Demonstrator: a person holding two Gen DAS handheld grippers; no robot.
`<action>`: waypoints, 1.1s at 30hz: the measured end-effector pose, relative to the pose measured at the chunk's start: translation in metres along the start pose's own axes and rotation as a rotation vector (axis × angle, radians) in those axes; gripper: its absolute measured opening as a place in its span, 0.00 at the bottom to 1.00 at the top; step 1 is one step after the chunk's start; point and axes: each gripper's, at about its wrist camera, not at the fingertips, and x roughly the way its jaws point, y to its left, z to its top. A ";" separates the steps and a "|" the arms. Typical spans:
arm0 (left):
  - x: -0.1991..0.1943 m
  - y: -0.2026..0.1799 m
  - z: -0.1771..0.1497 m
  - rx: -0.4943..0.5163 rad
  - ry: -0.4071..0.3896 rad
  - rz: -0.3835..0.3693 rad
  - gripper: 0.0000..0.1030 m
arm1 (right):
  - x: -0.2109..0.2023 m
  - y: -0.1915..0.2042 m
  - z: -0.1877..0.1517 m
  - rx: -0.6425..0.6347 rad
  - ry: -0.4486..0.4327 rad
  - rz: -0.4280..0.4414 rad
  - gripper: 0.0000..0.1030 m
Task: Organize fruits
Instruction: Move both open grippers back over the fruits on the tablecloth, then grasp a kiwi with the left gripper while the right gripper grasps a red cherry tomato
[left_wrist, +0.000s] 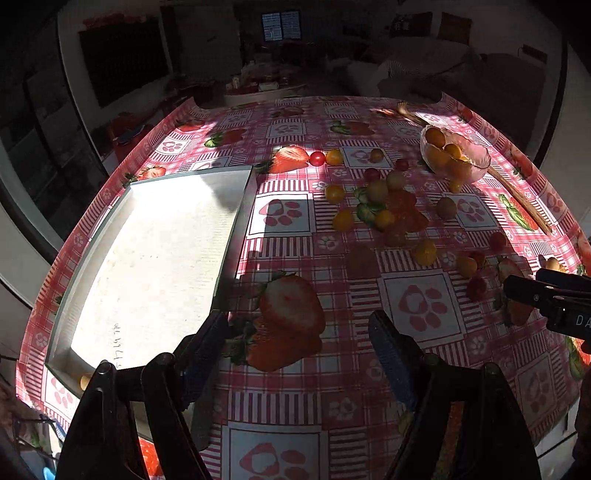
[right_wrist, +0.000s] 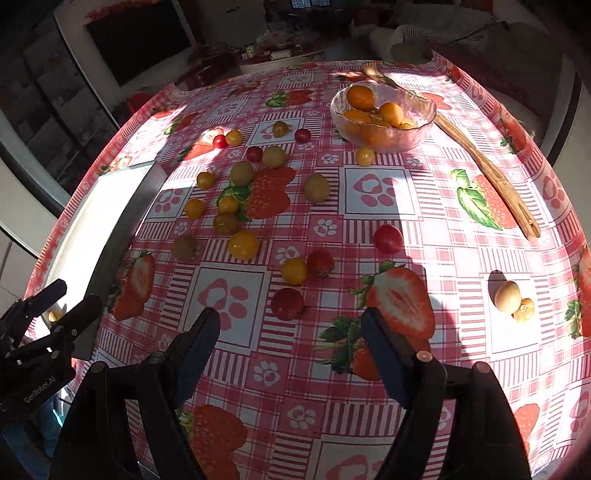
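Note:
Several small red, yellow and green cherry tomatoes (right_wrist: 242, 245) lie scattered over the pink strawberry-print tablecloth; they also show in the left wrist view (left_wrist: 384, 206). A glass bowl (right_wrist: 384, 138) at the far side holds orange kumquats (right_wrist: 360, 97); the bowl also shows in the left wrist view (left_wrist: 476, 162). A white rectangular tray (left_wrist: 155, 258) lies at the left. My left gripper (left_wrist: 299, 336) is open and empty beside the tray's right edge. My right gripper (right_wrist: 290, 332) is open and empty, with a red tomato (right_wrist: 287, 303) just ahead between its fingers.
A long wooden utensil (right_wrist: 487, 170) lies right of the bowl. Two pale fruits (right_wrist: 511, 297) sit near the right edge. The left gripper's body (right_wrist: 40, 332) shows at the left of the right wrist view. The table edge drops to a dark room beyond.

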 end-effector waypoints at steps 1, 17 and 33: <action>0.006 -0.005 0.002 0.003 0.006 0.000 0.77 | 0.000 -0.011 0.001 0.017 -0.004 -0.024 0.80; 0.064 -0.028 0.021 -0.007 0.054 0.010 0.77 | 0.032 -0.046 0.005 -0.036 -0.046 -0.157 0.78; 0.068 -0.037 0.033 -0.004 0.047 -0.079 0.24 | 0.051 -0.016 0.036 -0.115 -0.075 -0.150 0.23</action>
